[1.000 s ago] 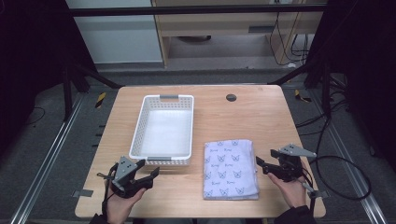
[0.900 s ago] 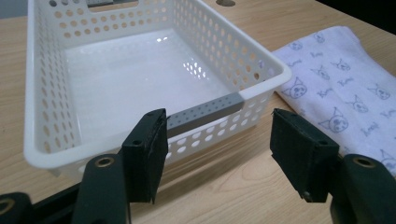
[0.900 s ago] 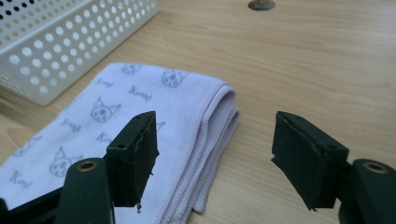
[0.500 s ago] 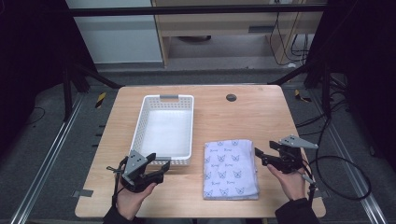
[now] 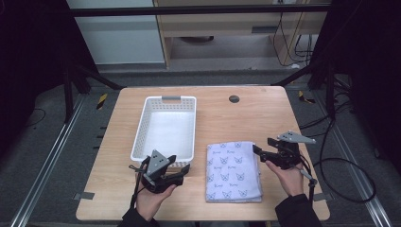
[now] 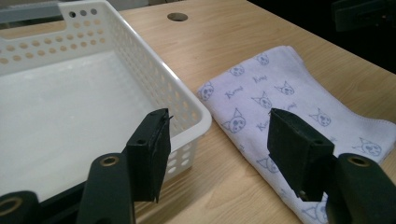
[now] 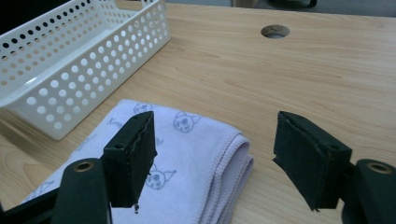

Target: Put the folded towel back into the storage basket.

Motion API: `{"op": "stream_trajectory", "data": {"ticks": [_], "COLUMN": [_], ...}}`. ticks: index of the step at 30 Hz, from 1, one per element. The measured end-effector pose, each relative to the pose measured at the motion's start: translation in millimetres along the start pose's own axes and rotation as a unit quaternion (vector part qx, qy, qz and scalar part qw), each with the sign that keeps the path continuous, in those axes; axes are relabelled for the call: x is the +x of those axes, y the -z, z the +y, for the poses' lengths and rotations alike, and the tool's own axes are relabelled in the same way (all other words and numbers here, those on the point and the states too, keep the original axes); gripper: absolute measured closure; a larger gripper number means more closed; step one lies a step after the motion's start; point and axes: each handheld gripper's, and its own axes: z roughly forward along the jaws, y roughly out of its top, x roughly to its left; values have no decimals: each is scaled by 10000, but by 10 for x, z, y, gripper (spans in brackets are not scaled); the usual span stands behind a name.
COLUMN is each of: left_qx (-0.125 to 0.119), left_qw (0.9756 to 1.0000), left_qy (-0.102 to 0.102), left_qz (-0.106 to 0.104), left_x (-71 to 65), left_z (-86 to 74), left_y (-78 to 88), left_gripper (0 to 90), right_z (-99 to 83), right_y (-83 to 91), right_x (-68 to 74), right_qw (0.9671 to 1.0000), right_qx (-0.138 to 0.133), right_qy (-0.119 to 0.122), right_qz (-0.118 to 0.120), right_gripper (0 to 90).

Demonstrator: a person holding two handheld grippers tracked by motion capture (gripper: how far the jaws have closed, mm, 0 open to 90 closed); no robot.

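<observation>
Both tongs, left (image 5: 185,169) and right (image 5: 256,150), gape wide and empty flanking the folded towel (image 5: 233,171) at lower centre, apparently approaching; next likely calls for gripping its edges.

Wooden table (image 5: 222,118) with round cable hole (image 5: 233,99) at far edge, yellow-black tape marks (image 5: 102,100) on grey floor, cables (image 5: 340,163) at right

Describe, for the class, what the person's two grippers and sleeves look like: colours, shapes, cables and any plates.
Both tools are black. The left gripper and the right gripper each carry a grey three-cornered plate on top and trail a thin black cable. Each has two broad, flat black jaws on arms with brass-coloured rivet holes. The person wears dark sleeves. No markings or lettering can be made out.
</observation>
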Motion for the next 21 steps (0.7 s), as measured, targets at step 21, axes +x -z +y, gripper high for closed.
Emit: {"op": "stream_trajectory", "data": {"ticks": [21], "left_qx": [529], "left_qw": [9977], "left_qy": [-155], "left_qz": [-397], "left_x": [-292], "left_z": [-195], "left_y": [-353], "left_gripper": [420], "right_z": [-133], "right_y": [-243], "right_x": [-84], "right_qw": [9995], "right_qx": [322], "right_qy": [14], "right_qz": [24], "right_gripper": [322]}}
